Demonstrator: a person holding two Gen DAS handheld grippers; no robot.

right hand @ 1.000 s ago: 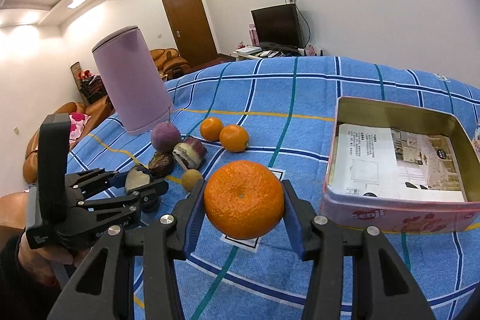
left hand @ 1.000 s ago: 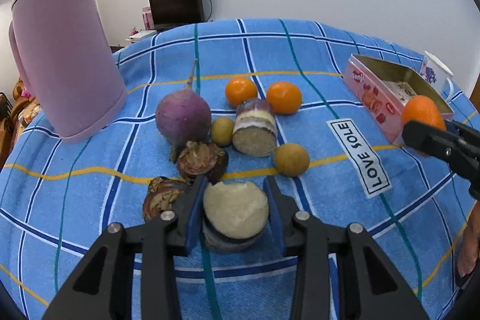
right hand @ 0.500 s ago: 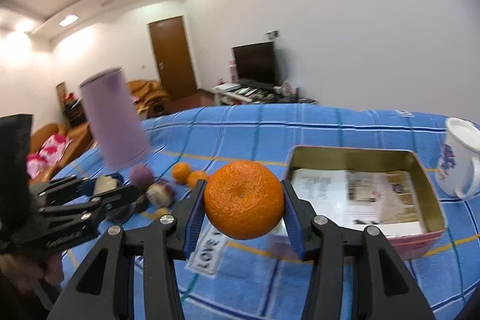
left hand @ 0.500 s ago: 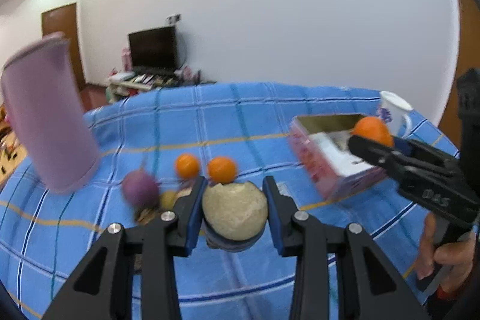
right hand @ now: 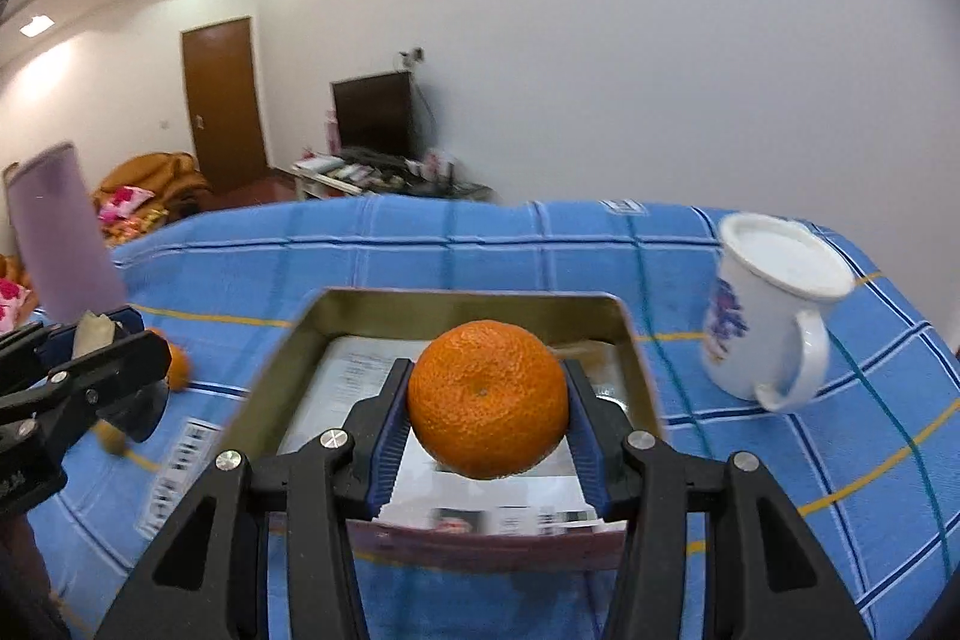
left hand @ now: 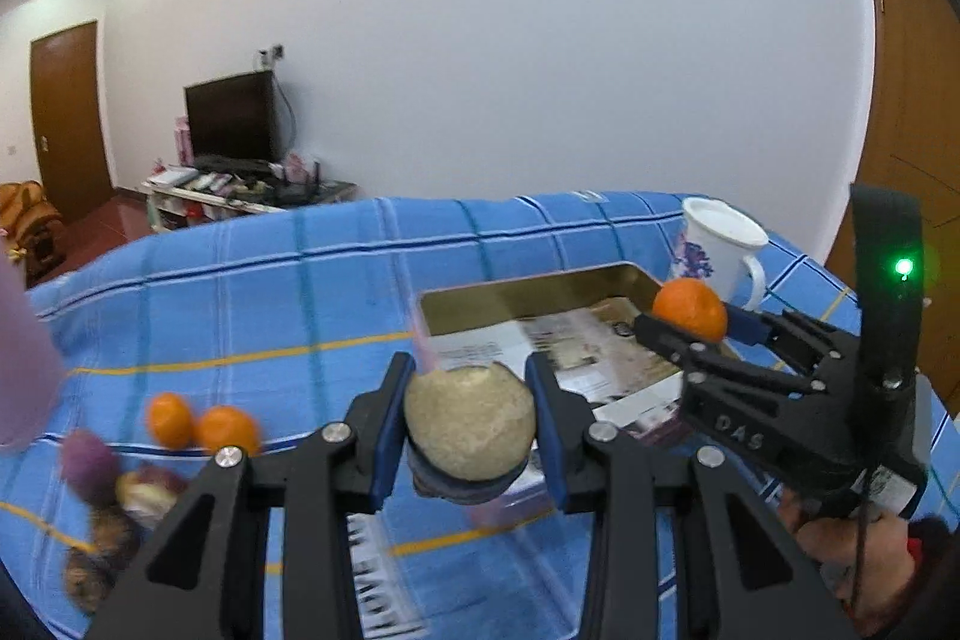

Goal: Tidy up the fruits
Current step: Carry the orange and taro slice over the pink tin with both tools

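My left gripper (left hand: 469, 430) is shut on a cut yam piece (left hand: 469, 427), pale cut face up, held above the near left corner of the pink tin box (left hand: 534, 292). My right gripper (right hand: 487, 406) is shut on a large orange (right hand: 487, 406) and holds it over the open tin box (right hand: 462, 301), which has printed paper inside. The right gripper with its orange also shows in the left wrist view (left hand: 690, 310). Two small oranges (left hand: 201, 424) and blurred purple and brown produce (left hand: 102, 484) lie on the cloth at the left.
A white mug (right hand: 771, 304) stands right of the tin box. A pink kettle (right hand: 60, 232) stands at the far left. The blue checked cloth (right hand: 480, 244) covers the table. A "LOVE SOLE" label (left hand: 372, 580) lies near the box.
Both grippers have moved right and up toward the tin box, each still holding its item. The right gripper's orange is now over the box; the remaining produce has slid to the left of view.
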